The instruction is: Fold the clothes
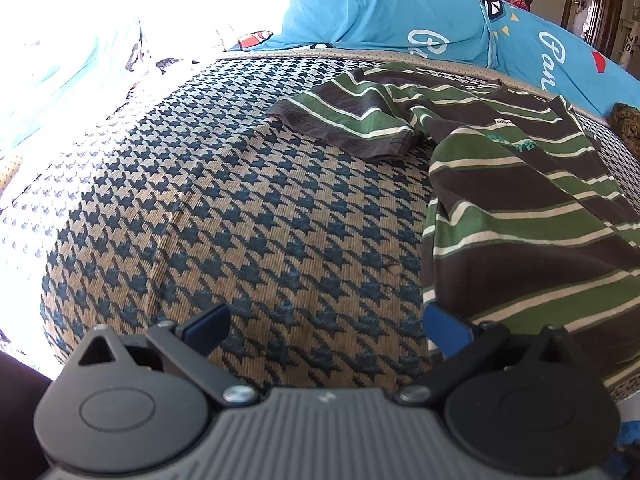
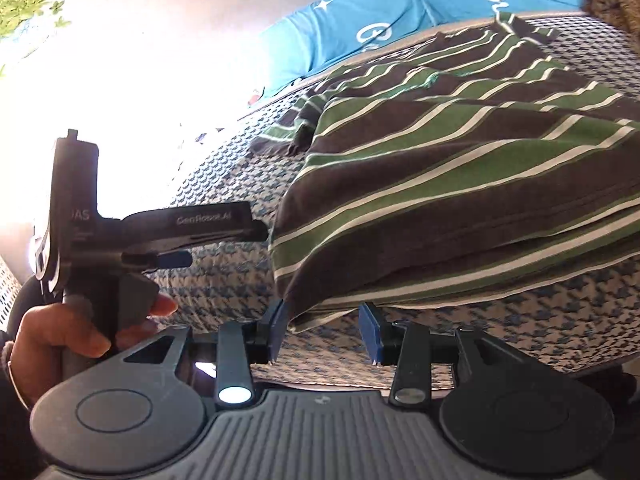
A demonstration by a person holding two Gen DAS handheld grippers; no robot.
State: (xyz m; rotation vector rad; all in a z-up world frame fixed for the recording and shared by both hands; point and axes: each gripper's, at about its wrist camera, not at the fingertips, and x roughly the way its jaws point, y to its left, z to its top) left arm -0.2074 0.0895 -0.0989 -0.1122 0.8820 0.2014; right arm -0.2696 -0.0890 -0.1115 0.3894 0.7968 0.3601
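Both your hand-held grippers sit open beside the striped T-shirt on the houndstooth cover.

Your left hand-held gripper (image 1: pixel 326 330) has its blue pads wide apart over bare houndstooth cover (image 1: pixel 240 208), the right pad just beside the shirt's lower edge. The green-and-brown striped T-shirt (image 1: pixel 520 208) fills the right of that frame, one sleeve spread toward upper centre. Your right hand-held gripper (image 2: pixel 325 330) is spread around the shirt's hem corner, gripping nothing. Your left hand (image 2: pixel 60 332) shows at lower left. Blue printed bedding (image 1: pixel 384 12) lies along the top.
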